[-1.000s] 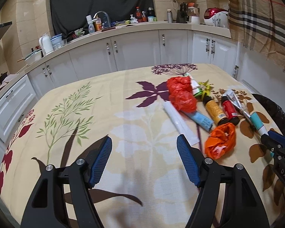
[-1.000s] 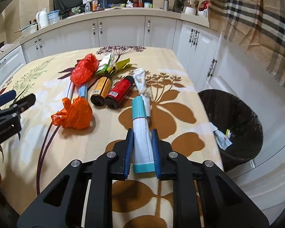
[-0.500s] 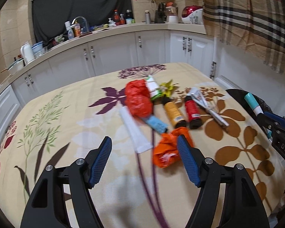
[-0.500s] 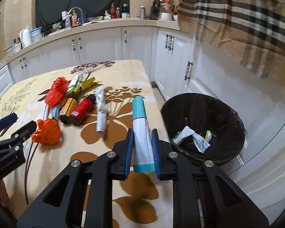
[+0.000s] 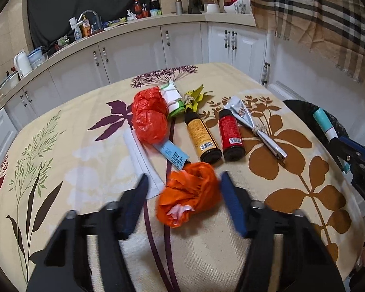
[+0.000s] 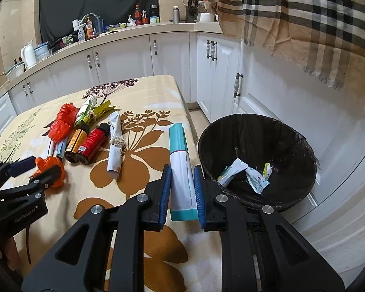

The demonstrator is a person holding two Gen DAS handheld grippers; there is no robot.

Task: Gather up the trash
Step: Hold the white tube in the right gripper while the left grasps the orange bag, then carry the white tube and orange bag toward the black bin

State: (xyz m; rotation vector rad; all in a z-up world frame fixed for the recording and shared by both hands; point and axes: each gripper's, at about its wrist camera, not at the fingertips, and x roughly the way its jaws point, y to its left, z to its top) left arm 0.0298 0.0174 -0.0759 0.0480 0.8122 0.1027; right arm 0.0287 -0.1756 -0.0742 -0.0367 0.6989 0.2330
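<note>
The teal-and-white tube [image 6: 181, 160] is clamped between the blue pads of the right gripper [image 6: 181, 189], lying lengthwise along the fingers with its teal cap end pointing away and its flat teal crimp nearest the camera. It hangs above the table's right edge, just beside the rim of the black trash bin [image 6: 301, 146] that stands on the floor against the white cabinets. Inside the bin lie a few crumpled white tubes and wrappers [image 6: 245, 175].

On the table, the crumpled orange plastic bag [image 5: 188, 194] sits between the spread fingers of the left gripper [image 5: 185, 204], whose jaws stand wide apart on either side of it; whether the pads touch the bag I cannot tell, as the fingers are blurred. This bag lies nearer the table's near edge than the rest of the litter.

Just beyond it stand out two dark bottles lying side by side, one with a yellow label [image 5: 202, 137] and one with a red label [image 5: 231, 135]. To their right lies a silver tube [image 5: 255, 129] tied with twine. To their left, a red plastic bag [image 5: 149, 119] rests over a blue tube [image 5: 174, 154], with a flat white tube [image 5: 141, 158] beside that. A green-and-white packet [image 5: 174, 98] and a yellow-green wrapper [image 5: 194, 97] lie toward the far edge. The floral tablecloth [image 5: 60, 146] covers the whole table.
</note>
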